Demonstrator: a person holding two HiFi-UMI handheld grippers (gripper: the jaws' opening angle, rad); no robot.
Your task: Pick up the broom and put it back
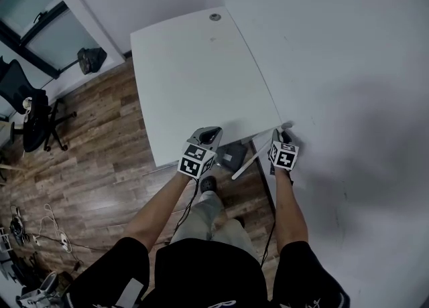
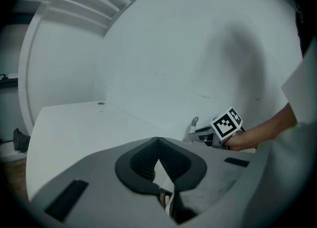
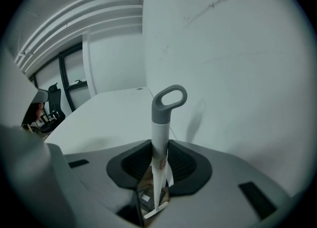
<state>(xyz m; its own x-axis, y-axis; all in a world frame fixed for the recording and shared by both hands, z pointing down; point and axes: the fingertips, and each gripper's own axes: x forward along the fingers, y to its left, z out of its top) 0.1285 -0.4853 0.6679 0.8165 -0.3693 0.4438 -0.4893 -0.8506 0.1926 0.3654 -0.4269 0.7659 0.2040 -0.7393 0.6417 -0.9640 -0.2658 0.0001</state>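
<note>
The broom (image 3: 159,133) is clamped below its loop by the right gripper (image 3: 159,155) for lifting, while the left gripper (image 2: 158,142) is closed, empty

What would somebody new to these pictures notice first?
The white broom handle with its grey loop top stands out first, clamped in the right gripper close to the white wall. Next is the large white table in the middle of the head view, with the left gripper shut and empty at its near edge. Dark wood floor lies to the left.
</note>
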